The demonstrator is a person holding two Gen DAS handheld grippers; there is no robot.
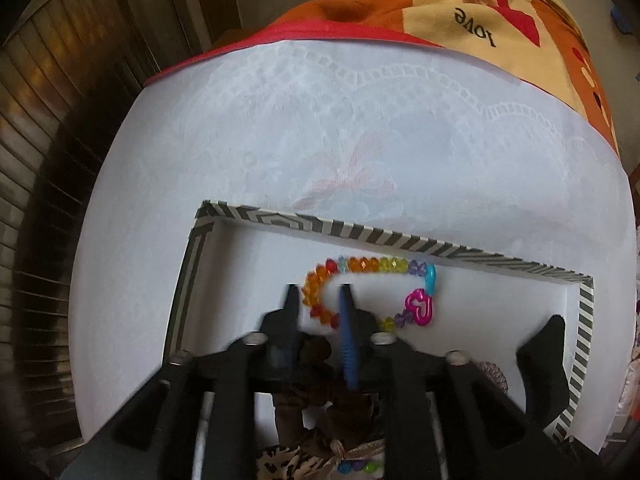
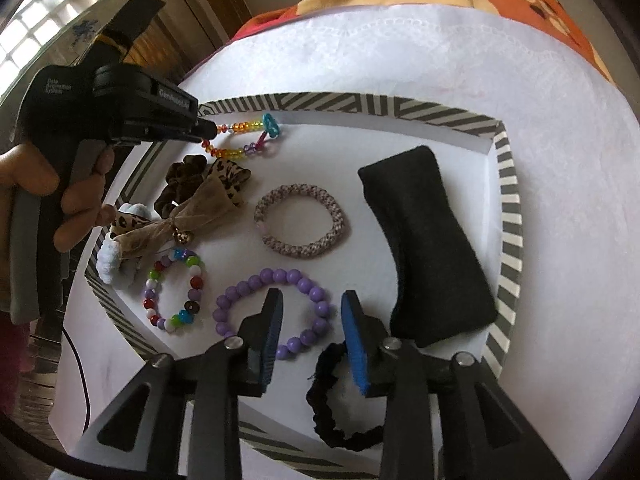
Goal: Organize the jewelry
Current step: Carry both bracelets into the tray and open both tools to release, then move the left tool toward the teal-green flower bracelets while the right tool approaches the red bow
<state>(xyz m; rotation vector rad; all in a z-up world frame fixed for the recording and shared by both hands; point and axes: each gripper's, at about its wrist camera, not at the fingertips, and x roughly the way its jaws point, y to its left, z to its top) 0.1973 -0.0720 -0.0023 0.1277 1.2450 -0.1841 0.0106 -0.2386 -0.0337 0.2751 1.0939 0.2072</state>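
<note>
White lace cloth point(image 1: 320, 120) over bed, striped tray point(image 2: 508, 208) on top. Left tongs point(image 1: 320, 292) slightly apart, straddling strand of rainbow bracelet point(image 1: 368, 266), not clamped. Right tongs point(image 2: 310, 300) apart over purple bracelet point(image 2: 304, 284), empty. Risk: left tips dragging or snagging beads on lifting away; black scrunchie point(image 2: 340, 420) beside right tip catching.

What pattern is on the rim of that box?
Grey-and-white diagonal stripes on the box rim, clearest in the right wrist view.

Rainbow bead bracelet point(image 1: 372, 292) flat in striped tray's point(image 1: 360, 232) far corner.
</note>
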